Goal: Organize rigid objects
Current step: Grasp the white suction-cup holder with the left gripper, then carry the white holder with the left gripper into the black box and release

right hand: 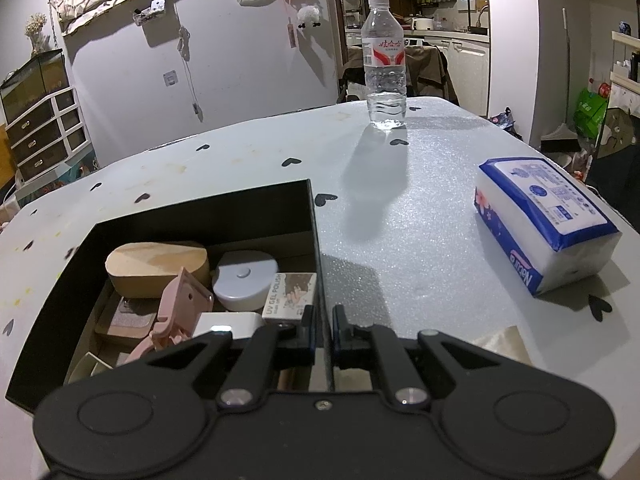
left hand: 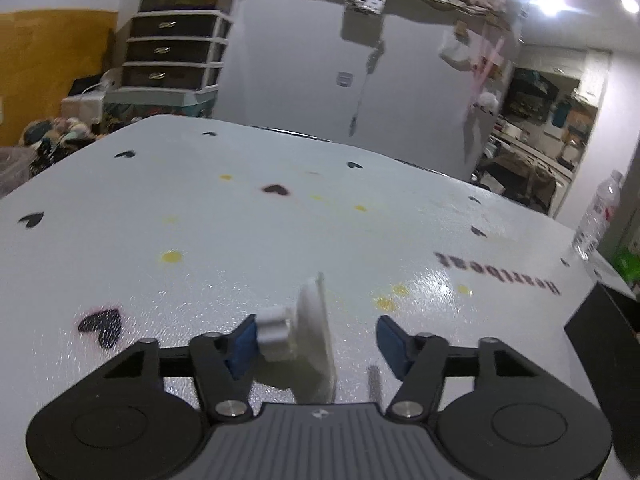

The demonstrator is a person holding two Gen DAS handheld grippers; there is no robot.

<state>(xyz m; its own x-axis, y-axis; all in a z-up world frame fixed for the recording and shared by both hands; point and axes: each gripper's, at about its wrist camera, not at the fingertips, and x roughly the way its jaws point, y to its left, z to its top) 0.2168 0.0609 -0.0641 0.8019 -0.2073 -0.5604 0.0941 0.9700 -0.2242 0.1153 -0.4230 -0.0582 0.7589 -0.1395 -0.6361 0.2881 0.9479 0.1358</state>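
Landmark: black box (right hand: pixel 192 216), open-topped, on the white table (right hand: pixel 420 240) printed with black hearts.

Right gripper (right hand: pixel 323 328): jaws pressed together on the box's right wall, 1 pad inside, 1 outside; the wall stands between them.

Box contents: wooden oval case (right hand: pixel 156 268) at the far left; round white disc (right hand: pixel 244 280) beside it; carton marked UV GEL POLISH (right hand: pixel 290 298) against the right wall; pink clip (right hand: pixel 176 312) in front of the case; white block (right hand: pixel 228 322) below the disc.

Right of the box: tissue pack (right hand: pixel 548 220), blue and white, well apart; water bottle (right hand: pixel 384 64) upright beyond the box, near the far table edge.

Left gripper (left hand: pixel 316 340): jaws partly spread; a white suction hook (left hand: pixel 308 340) lies between them on the table, its knob touching the left pad (left hand: pixel 242 344); the right pad stands clear of it; no grip shown; the box's corner shows at that view's right edge, apart from the hook.
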